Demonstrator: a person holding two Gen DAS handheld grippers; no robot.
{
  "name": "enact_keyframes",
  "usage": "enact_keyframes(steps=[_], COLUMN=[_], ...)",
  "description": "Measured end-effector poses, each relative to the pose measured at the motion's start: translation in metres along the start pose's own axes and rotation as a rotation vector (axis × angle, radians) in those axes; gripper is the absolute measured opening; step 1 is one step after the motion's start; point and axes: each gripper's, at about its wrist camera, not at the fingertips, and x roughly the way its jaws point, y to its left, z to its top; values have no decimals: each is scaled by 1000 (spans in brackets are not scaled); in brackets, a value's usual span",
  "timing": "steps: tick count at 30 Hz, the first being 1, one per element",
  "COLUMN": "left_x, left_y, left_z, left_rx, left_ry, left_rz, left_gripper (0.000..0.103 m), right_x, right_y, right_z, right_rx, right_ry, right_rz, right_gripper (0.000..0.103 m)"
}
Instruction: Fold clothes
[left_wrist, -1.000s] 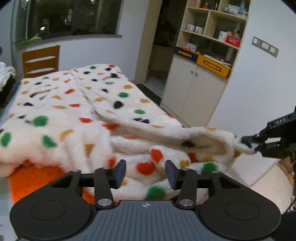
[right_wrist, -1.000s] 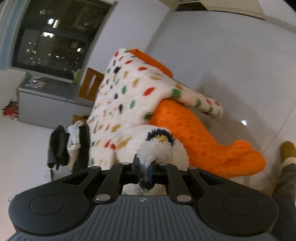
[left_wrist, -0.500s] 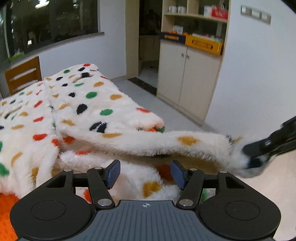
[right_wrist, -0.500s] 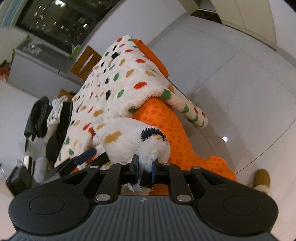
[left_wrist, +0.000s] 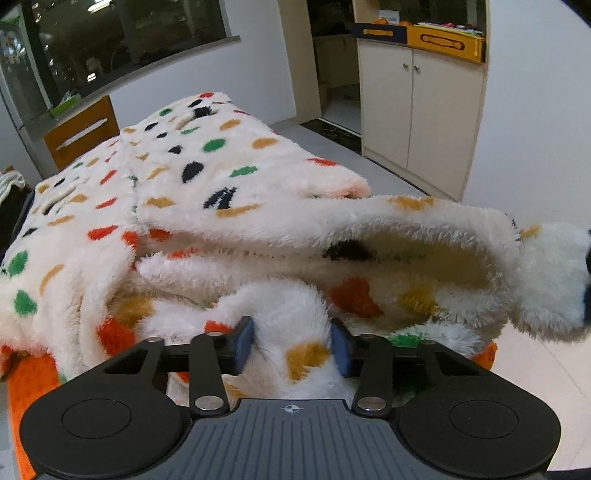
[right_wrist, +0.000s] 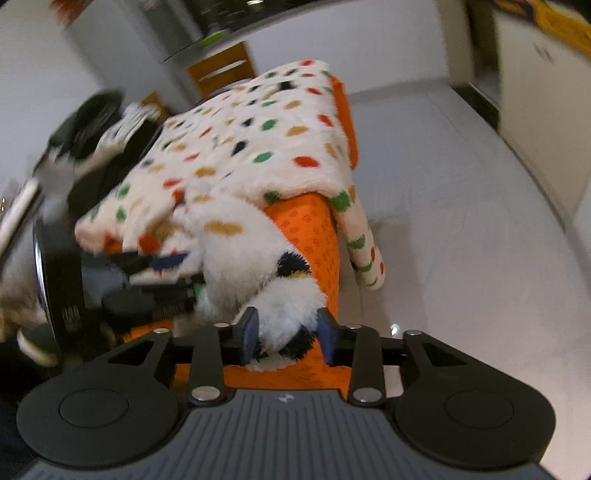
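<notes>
A white fleece garment (left_wrist: 221, 177) with coloured dots lies spread on an orange-covered table (right_wrist: 314, 236). One sleeve (left_wrist: 424, 221) is stretched out to the right across the heap. Its black-marked cuff (right_wrist: 291, 314) lies between the jaws of my right gripper (right_wrist: 288, 334); these jaws are opening and the pads stand off it. My left gripper (left_wrist: 291, 347) is sunk into the near heap. Its jaws are closing and the pads press on a thick fold of fleece. From the right wrist view the left gripper (right_wrist: 188, 273) reaches in from the left, beside the sleeve.
A second sleeve (right_wrist: 364, 254) hangs over the table's right edge above grey floor tiles (right_wrist: 461, 221). A wooden chair (left_wrist: 81, 129) stands behind the table, cream cupboards (left_wrist: 421, 122) at the right. Dark and white clothes (right_wrist: 96, 122) are piled at the table's far left.
The right gripper rolled upright and its jaws parted from the cuff they pinched. The left gripper dropped forward into the heap and its jaws narrowed around a fold.
</notes>
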Motion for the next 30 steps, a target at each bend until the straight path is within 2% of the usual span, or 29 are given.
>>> enact_keyframes(steps=[2,6,8,12,14,18,24,25,27,28,29,30], left_x=[-2,-4,-5,-5,-6,-6,-6,-4,-1,-1,-4,-8], left_y=[3,8,10,13,12,12,13,12,12,12,14,16], left_z=[1,4,5,5,5,4,7,8,8,8,8,8], left_rx=[-19,-55,-71,-81,-76,-78,-81,-79,-77,-83,-94,-105], left_ry=[5,18,21,21,24,33,59,63,64,61,49,38], left_rz=[-8,-13,-11,-3,5,19,4,9,21,23,21,19], left_gripper=[35,35,38,42,44,47,49,49,48,43,29,23], right_x=[-2,-4,-3,9,19,42,73,77,84,87,87,88], right_y=[8,24,34,48,50,46,34,32,29,28,27,26], right_z=[-3,-9,-14,-26,-30,-30,-22,-21,-20,-19,-18,-18], right_rx=[-87,-281,-370,-494,-501,-437,-359,-354,-355,-357,-355,-352], right_ry=[-3,-4,1,32,43,51,53,60,74,86,93,100], right_rz=[-11,-42,-41,-45,-45,-51,-50,-44,-42,-41,-39,-38], right_gripper=[64,69,71,72,72,72,71,67,52,40,30,26])
